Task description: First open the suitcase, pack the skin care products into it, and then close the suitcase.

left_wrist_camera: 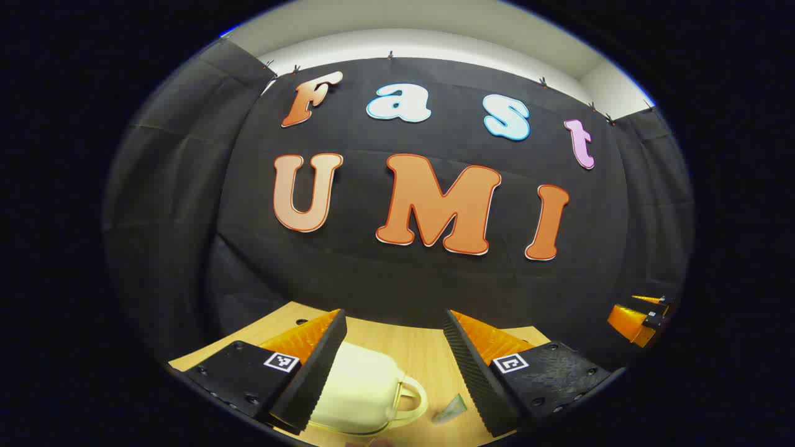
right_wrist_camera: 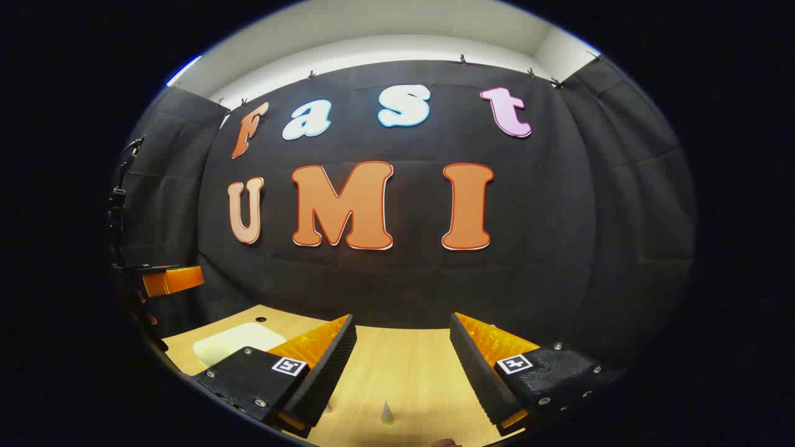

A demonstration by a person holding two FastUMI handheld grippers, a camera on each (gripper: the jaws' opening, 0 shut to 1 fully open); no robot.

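Suitcase (left_wrist_camera: 363, 388) lies shut under the spread left gripper (left_wrist_camera: 392, 366)

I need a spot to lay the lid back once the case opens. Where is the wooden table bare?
Bare table runs from the small tube back to the black cloth wall. It is crowded nearer the cream suitcase, with a small greenish item lying just past its handle.

1. No word, brand or number can be read on any object.
2. A square black-and-white coded marker (left_wrist_camera: 281, 362) sits on each finger base of the left gripper (left_wrist_camera: 394, 320): a pattern, not lettering.
3. Matching markers (right_wrist_camera: 288, 366) sit on the right gripper (right_wrist_camera: 402, 321).
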